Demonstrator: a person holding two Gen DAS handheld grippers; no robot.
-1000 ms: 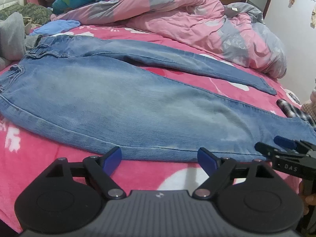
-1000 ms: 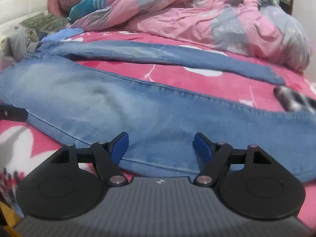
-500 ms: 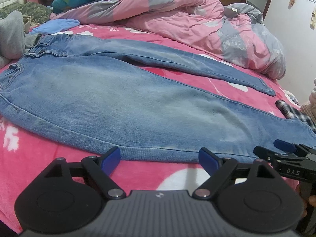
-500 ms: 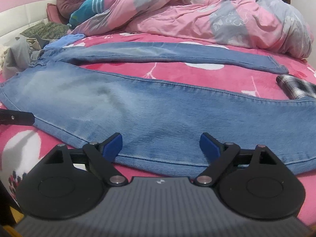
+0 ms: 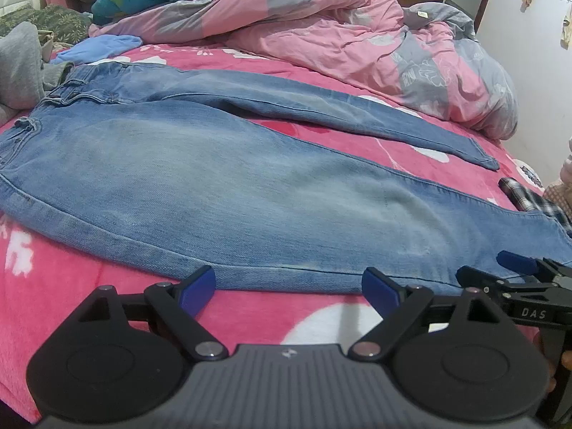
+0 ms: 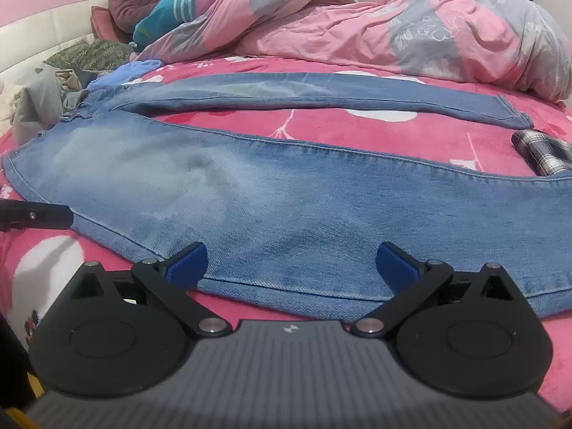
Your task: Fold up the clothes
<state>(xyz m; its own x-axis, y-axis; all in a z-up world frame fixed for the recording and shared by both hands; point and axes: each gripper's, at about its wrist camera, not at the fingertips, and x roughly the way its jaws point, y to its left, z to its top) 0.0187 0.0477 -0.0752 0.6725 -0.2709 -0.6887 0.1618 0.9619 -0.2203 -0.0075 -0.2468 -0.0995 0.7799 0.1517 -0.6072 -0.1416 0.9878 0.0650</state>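
In the left wrist view, the jeans (image 5: 250,186) are being shown spread flat on the pink blanket (image 5: 53,286), with the left gripper (image 5: 287,289) being opened at the near leg's edge, nothing between its fingers. In the right wrist view, the right gripper (image 6: 291,261) is likewise being opened over that hem, empty; both seams should probably be pinched together so the near leg is carried evenly onto the far one.

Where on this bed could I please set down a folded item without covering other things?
Free patches: the pink blanket wedge between the two legs of the jeans, and the strip along their near hem. Crowded: the duvet behind, the grey clothes by the waistband, the plaid cloth by the cuffs.
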